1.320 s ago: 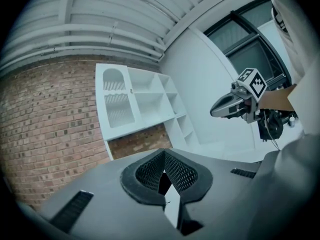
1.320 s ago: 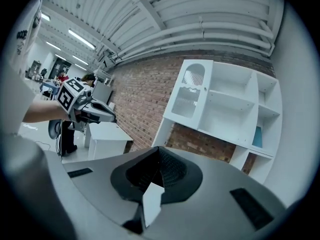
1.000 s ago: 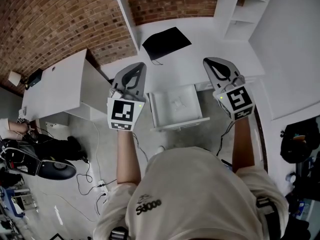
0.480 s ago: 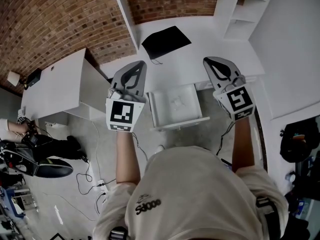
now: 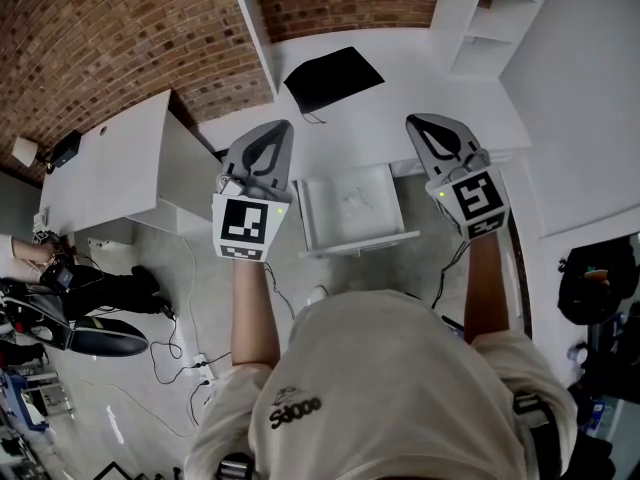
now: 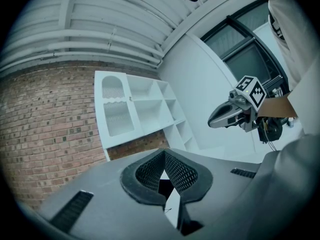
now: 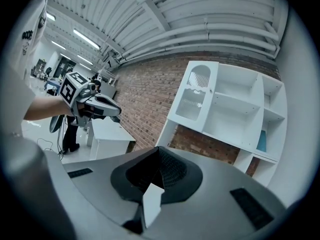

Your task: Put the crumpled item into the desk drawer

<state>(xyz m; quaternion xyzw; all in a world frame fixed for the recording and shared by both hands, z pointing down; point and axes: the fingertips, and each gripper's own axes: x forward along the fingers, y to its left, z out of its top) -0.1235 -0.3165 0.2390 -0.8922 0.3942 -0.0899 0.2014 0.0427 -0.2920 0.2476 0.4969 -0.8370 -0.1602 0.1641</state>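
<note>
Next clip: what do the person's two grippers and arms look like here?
The left gripper and right gripper are grey tapered shells with black ridged pads. Each carries a cube of black-and-white square markers. A dark cable trails from the right one. The person wears a pale short-sleeved T-shirt, forearms uncovered.

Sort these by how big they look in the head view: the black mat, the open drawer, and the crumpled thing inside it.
Largest: the open drawer.
Next: the black mat, somewhat smaller, though it lies farther from the camera.
Smallest by far: the crumpled thing.
</note>
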